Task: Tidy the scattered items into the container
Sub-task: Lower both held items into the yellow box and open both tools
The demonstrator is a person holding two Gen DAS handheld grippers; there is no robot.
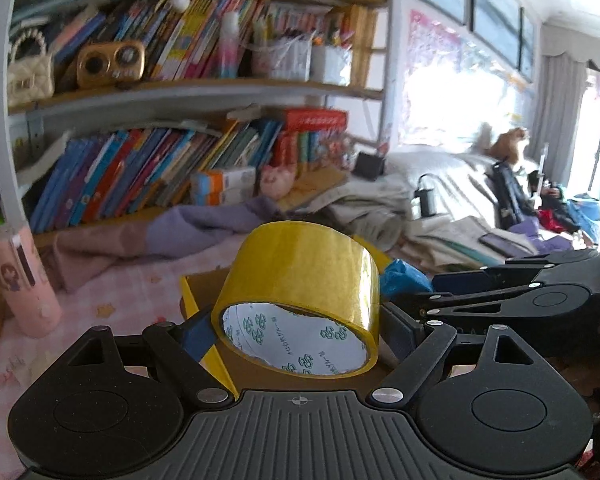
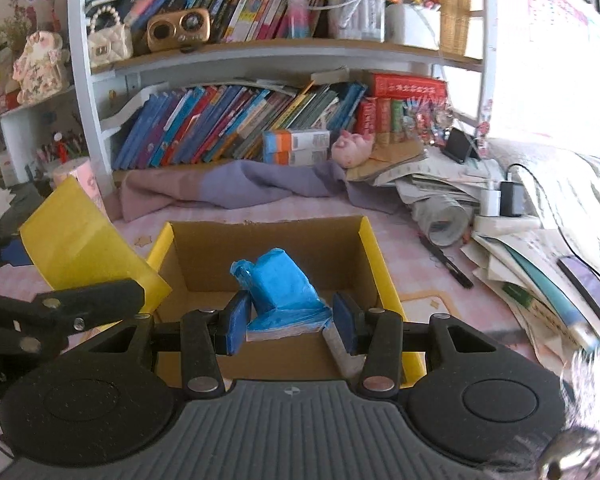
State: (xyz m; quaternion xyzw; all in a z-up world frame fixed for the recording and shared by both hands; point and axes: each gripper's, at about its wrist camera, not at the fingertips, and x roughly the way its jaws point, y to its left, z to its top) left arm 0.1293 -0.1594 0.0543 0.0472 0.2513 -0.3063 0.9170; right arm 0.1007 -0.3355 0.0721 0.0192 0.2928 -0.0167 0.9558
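On the pink-clothed desk, the left gripper (image 1: 296, 336) grips a yellow tape roll (image 1: 300, 300) across its width, tilted, above the box's left edge. The open cardboard box (image 2: 376, 264) sits mid-desk before the bookshelf (image 2: 260, 52). The right gripper (image 2: 292, 320) clamps a blue-wrapped packet (image 2: 280, 292) over the box's near edge. A black pen (image 2: 446, 260) lies right of the box, by stacked papers (image 2: 512, 264).

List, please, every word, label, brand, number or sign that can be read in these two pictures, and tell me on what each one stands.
None can be read with certainty.
Tape roll, inner core: repeated green logo and small green print, too small to read.
Red box on the lower shelf: a row of light characters, blurred.
Book spines: titles too small and blurred.
Orange and white boxes: print unreadable.
Pink bottle: a cartoon figure, no legible text.
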